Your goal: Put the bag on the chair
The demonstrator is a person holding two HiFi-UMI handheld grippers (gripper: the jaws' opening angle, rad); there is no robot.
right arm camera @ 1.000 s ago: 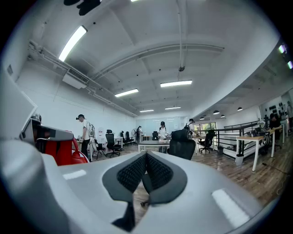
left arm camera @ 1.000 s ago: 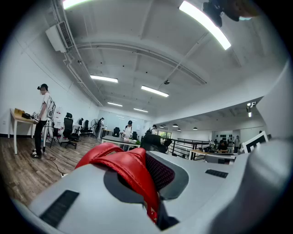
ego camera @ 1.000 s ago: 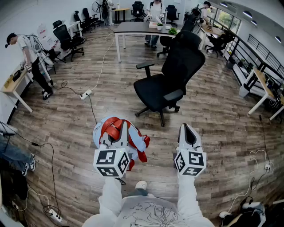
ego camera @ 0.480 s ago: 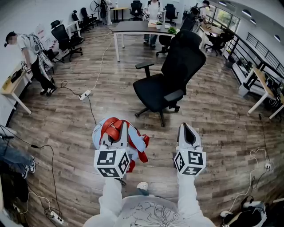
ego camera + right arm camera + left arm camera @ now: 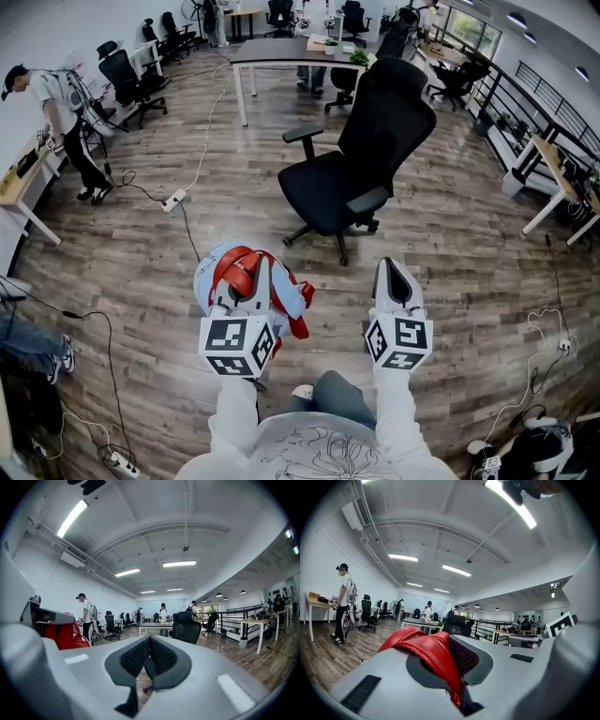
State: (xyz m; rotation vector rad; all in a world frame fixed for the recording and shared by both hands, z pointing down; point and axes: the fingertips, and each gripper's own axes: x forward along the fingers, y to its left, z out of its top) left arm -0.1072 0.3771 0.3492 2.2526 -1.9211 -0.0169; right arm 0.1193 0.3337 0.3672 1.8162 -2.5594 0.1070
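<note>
Two hand-held grippers show in the head view, side by side in front of you. The left hand-held gripper (image 5: 262, 266) has a red and pale blue bag (image 5: 230, 272) hanging from it above the wood floor (image 5: 141, 272). The right hand-held gripper (image 5: 394, 269) is just to the right of the bag and apart from it. A black chair (image 5: 361, 150) stands ahead of both, well apart from the bag, with its seat bare and its back towards the right. Behind the chair is a long worktop (image 5: 281, 54). At the far left a person (image 5: 64, 108) in a cap bends over, and a cable (image 5: 202, 159) runs across the floor to a power strip.

In your left gripper view, the jaws are pressed nearly together on the bag's red strap (image 5: 429, 651), which loops up and over the nearer jaw. The chair's back shows beyond the jaw tips, and the person stands at the left.

In your right gripper view, the jaws are closed with their dark ribbed pads (image 5: 161, 657) meeting and nothing between them. The chair sits straight ahead past the tips. A red part of the bag shows at the left edge, beside the other gripper's body.
</note>
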